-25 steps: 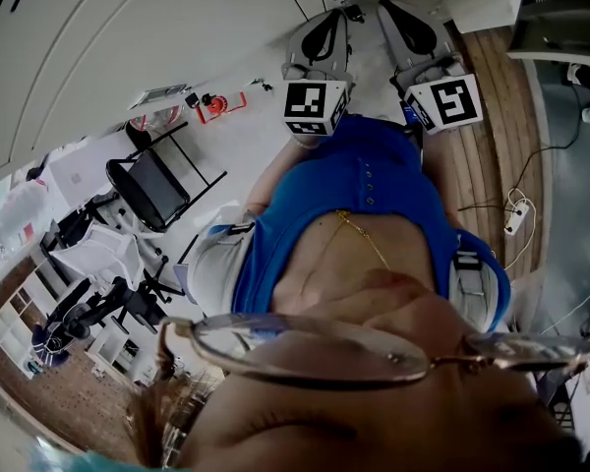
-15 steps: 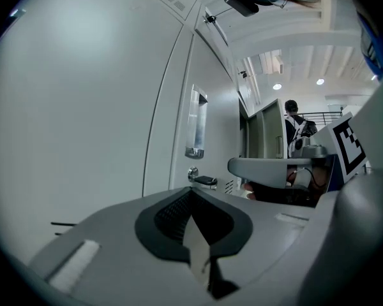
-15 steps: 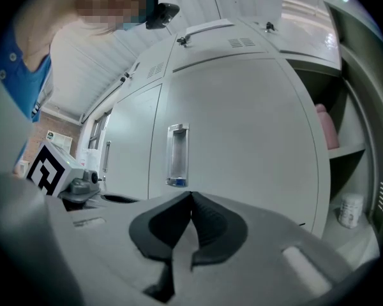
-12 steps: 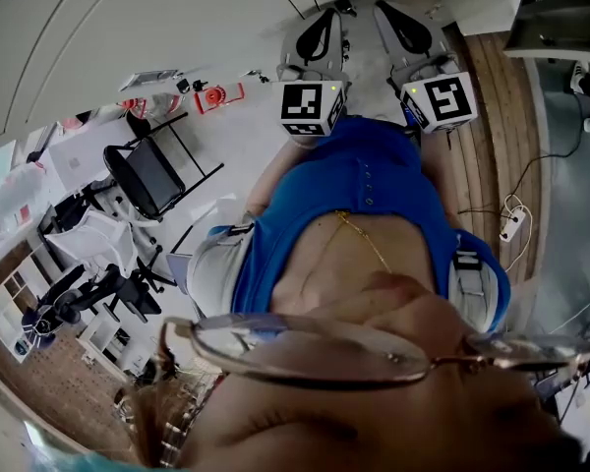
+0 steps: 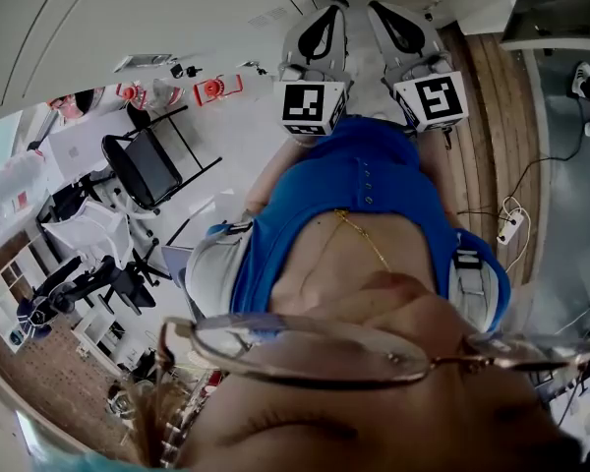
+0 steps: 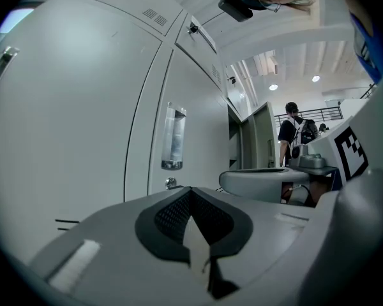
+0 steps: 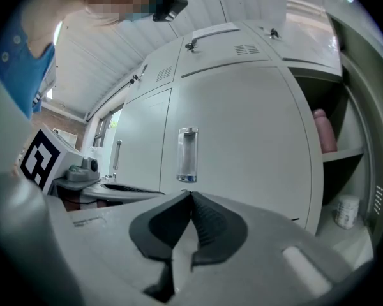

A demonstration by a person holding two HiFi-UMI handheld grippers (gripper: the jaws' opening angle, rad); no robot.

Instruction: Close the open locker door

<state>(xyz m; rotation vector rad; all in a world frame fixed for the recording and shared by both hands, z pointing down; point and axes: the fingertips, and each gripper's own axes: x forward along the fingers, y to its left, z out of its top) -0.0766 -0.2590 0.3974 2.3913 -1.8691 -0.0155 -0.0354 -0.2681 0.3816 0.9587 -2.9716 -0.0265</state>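
Note:
A row of white lockers (image 6: 89, 107) fills both gripper views. In the left gripper view one locker door (image 6: 263, 139) stands open, edge-on, past the right gripper's body. The right gripper view faces a closed door with a clear handle (image 7: 186, 155); right of it an open compartment (image 7: 345, 164) shows a shelf. My left gripper (image 6: 191, 193) is shut and empty, a short way from a locker front with a handle (image 6: 172, 138). My right gripper (image 7: 190, 196) is also shut and empty. In the head view both grippers (image 5: 324, 13) (image 5: 393, 13) point away from the person's blue shirt towards the lockers.
Inside the open compartment stand a pink object (image 7: 323, 131) and a white bottle (image 7: 346, 210). A black chair (image 5: 147, 165) and office clutter lie at the left of the head view. A person with a backpack (image 6: 293, 129) stands far off. A power strip (image 5: 512, 222) lies on the floor.
The head view has shifted a little; both grippers sit slightly higher and further left in it. Their jaws stay shut.

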